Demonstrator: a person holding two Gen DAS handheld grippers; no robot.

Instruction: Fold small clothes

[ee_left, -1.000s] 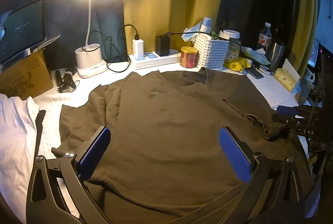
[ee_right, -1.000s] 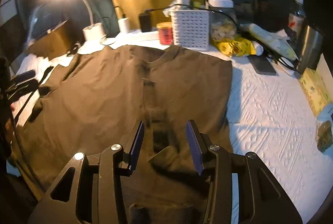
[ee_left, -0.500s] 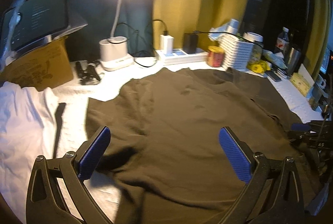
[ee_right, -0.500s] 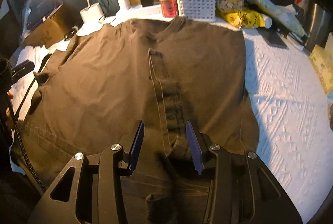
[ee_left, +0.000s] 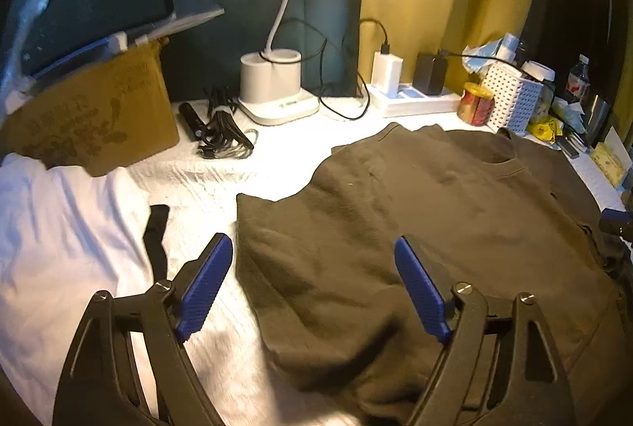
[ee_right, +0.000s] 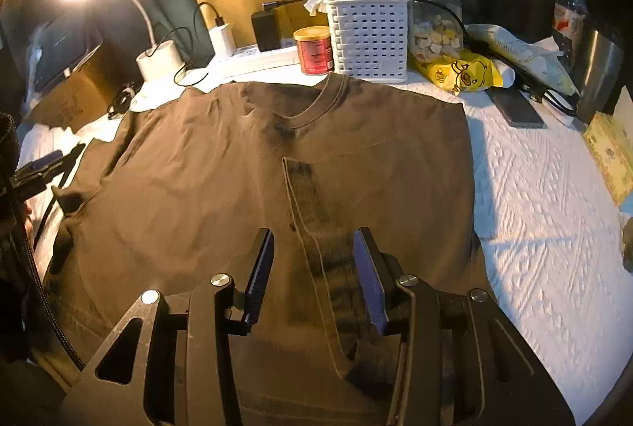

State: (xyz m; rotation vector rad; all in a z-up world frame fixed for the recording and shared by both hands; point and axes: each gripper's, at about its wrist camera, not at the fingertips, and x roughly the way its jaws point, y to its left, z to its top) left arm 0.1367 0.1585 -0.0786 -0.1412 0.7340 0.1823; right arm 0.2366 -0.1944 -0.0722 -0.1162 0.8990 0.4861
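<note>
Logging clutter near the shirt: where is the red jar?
The red jar stands at the table's back edge, just past the shirt collar, between the white basket and the power strip.

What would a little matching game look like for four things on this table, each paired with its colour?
Things:
1. T-shirt
2. Perforated basket
3. Tin can
4. Duck-print packet

Colours:
a. yellow
b. dark brown
c. red
d. white

Pairs: 1-b, 2-d, 3-c, 4-a
</note>
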